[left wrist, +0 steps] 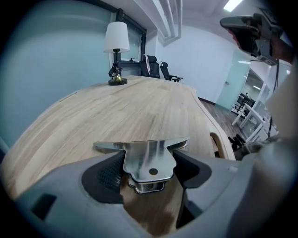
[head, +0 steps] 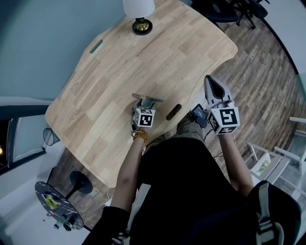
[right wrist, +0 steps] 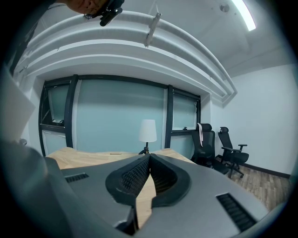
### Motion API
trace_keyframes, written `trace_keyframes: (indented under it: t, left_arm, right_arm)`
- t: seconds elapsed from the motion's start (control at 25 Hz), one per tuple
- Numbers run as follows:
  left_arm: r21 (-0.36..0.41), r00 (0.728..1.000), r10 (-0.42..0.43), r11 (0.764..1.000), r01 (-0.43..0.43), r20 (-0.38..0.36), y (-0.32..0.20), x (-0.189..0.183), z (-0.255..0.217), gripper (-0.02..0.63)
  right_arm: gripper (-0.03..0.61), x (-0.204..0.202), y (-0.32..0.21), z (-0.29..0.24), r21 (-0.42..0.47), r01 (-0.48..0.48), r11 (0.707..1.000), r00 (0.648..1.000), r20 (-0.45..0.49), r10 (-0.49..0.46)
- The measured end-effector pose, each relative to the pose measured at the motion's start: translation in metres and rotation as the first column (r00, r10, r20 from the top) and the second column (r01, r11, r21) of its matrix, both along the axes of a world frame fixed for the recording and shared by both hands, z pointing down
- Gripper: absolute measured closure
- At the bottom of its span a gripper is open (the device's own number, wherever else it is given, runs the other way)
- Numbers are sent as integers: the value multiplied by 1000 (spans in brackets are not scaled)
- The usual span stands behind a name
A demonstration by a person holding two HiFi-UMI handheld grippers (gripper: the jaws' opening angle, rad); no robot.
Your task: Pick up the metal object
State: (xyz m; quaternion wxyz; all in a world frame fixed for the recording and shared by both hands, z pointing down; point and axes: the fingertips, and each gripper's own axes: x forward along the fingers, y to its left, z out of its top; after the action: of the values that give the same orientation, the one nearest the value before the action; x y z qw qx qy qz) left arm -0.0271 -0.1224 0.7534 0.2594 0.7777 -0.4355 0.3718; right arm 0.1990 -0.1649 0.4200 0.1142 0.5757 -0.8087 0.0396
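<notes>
The left gripper (left wrist: pixel 150 172) grasps the metal object (left wrist: pixel 148 155) by its narrow stem at the near edge of the wooden table (left wrist: pixel 116 111), the right gripper (right wrist: pixel 149 174) is clenched on nothing, and I fear the smooth piece may slip or swing from so small a hold.

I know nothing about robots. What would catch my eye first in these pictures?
First, the shiny metal object, clamped in the left gripper at the near edge of the wooden table. Then the right gripper, its fingers shut on nothing, held off the table's right edge, and the white-shaded lamp at the far end.
</notes>
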Motion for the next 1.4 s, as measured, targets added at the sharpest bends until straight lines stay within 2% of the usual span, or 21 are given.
trace_keyframes:
  t: [0.24, 0.92, 1.4]
  left_arm:
    - [10, 1000, -6, 1000, 6, -3, -4, -1, 0, 305]
    - [36, 1000, 5, 999, -4, -9, -6, 1, -11, 310]
    - [172, 998, 30, 985, -20, -53, -20, 8, -63, 310]
  right_arm:
    - [574, -3, -3, 1, -3, 7, 1000, 1000, -7, -7]
    - [574, -10, -3, 3, -2, 24, 1000, 1000, -14, -24]
    - [574, -29, -7, 2, 10, 75, 997, 997, -7, -75]
